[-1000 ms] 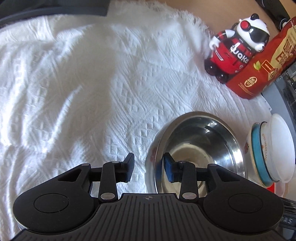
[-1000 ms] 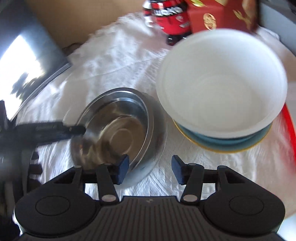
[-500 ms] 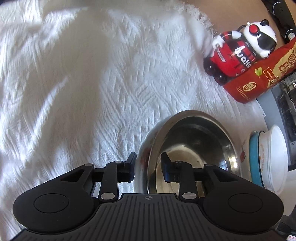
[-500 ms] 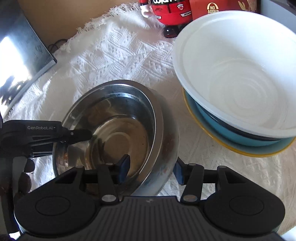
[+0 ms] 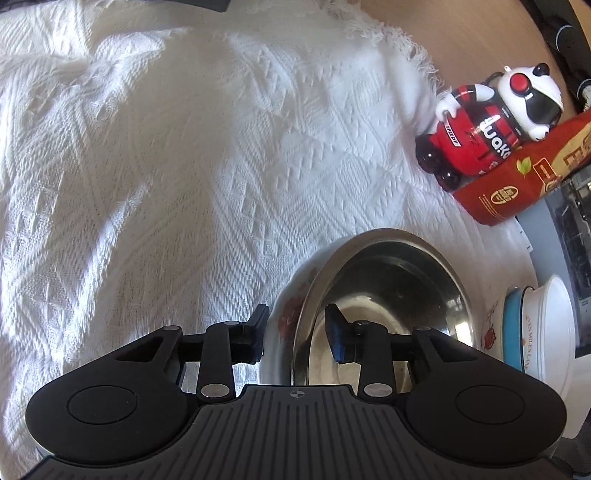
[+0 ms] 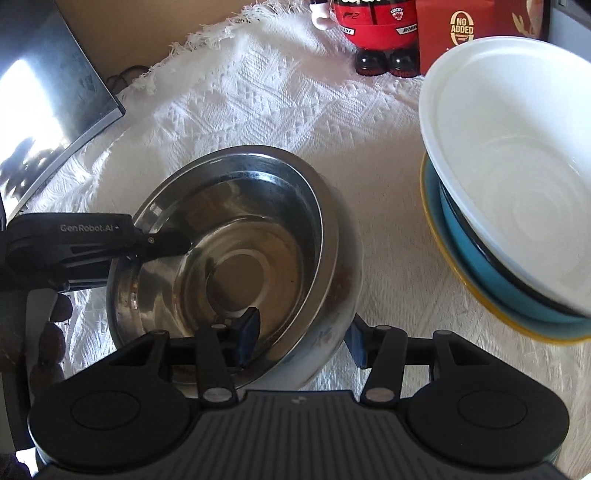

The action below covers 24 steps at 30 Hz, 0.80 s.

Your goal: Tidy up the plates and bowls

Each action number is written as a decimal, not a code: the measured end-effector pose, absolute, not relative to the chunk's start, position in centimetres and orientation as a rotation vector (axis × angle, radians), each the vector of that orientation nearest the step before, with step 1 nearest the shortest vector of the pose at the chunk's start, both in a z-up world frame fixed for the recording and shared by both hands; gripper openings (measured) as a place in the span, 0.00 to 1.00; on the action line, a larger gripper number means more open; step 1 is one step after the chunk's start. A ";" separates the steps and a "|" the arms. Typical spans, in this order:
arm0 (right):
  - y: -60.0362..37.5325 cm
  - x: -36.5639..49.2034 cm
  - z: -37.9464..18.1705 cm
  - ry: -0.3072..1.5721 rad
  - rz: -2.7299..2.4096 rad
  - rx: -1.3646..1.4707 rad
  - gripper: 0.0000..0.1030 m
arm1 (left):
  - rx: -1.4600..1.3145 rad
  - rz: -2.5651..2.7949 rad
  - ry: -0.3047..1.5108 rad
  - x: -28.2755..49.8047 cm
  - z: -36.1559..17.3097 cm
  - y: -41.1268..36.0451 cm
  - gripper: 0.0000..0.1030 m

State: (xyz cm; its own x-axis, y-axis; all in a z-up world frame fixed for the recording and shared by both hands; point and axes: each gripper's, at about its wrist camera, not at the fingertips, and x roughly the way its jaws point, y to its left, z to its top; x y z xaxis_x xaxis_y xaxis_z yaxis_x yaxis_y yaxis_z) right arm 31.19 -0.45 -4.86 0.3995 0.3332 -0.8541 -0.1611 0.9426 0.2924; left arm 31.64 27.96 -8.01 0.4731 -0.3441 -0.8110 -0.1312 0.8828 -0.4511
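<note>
A steel bowl sits nested in a white flowered bowl on the white cloth. My left gripper straddles their left rim, one finger outside and one inside; it also shows in the right wrist view. My right gripper straddles the near rim, still wide. To the right is a stack: a white bowl on a blue bowl on a yellow-rimmed plate.
A red and white panda toy and a red box stand at the back of the white cloth. A dark screen lies at the left edge.
Both grippers have moved forward onto the nested bowls' rim. The left jaws have narrowed around the rim. The right gripper came closer and lower.
</note>
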 end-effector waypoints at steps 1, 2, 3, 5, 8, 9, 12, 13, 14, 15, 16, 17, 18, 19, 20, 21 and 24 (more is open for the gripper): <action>-0.6 31.3 -4.8 1.127 0.321 0.178 0.49 | -0.495 -0.133 1.073 31.4 -7.8 28.0 0.35; -0.8 31.2 -4.7 1.132 0.328 0.180 0.49 | -0.491 -0.128 1.062 31.1 -7.5 28.0 0.35; -1.0 31.1 -4.4 1.130 0.337 0.178 0.49 | -0.486 -0.121 1.051 30.7 -7.1 28.1 0.35; -1.6 30.5 -3.5 1.110 0.355 0.162 0.49 | -0.476 -0.105 1.021 29.7 -6.1 28.2 0.35; -3.0 29.3 -1.6 1.085 0.410 0.145 0.49 | -0.464 -0.088 0.939 27.8 -3.9 28.4 0.35; -3.4 28.9 -0.9 1.080 0.436 0.135 0.49 | -0.456 -0.088 0.908 27.1 -3.1 28.3 0.35; -4.7 27.1 2.0 0.994 0.523 0.036 0.49 | -0.423 -0.098 0.794 25.7 -0.7 27.1 0.35; -5.1 26.6 3.0 0.952 0.540 0.001 0.49 | -0.422 -0.111 0.760 25.5 0.1 26.4 0.35; -5.5 26.2 4.0 0.905 0.552 -0.031 0.49 | -0.428 -0.129 0.736 25.3 0.8 25.5 0.35; -6.0 25.9 5.1 0.851 0.557 -0.063 0.49 | -0.437 -0.148 0.719 25.3 1.5 24.4 0.35; -6.6 25.7 6.1 0.795 0.556 -0.090 0.49 | -0.443 -0.165 0.707 25.3 2.2 23.2 0.35; -7.3 25.7 7.1 0.738 0.549 -0.115 0.49 | -0.442 -0.179 0.703 25.3 2.8 21.8 0.35; -8.2 25.7 8.0 0.678 0.533 -0.133 0.53 | -0.439 -0.197 0.705 25.3 3.4 20.4 0.35; -9.1 26.1 8.7 0.634 0.514 -0.141 0.56 | -0.435 -0.219 0.710 25.3 3.8 19.1 0.35; -10.1 26.6 9.3 0.610 0.496 -0.148 0.60 | -0.431 -0.236 0.715 25.1 4.1 17.7 0.35; -11.2 27.4 9.6 0.608 0.482 -0.161 0.60 | -0.430 -0.248 0.723 25.0 4.4 16.5 0.35; -14.7 30.1 9.3 0.665 0.454 -0.171 0.60 | -0.439 -0.278 0.720 24.3 4.3 13.4 0.35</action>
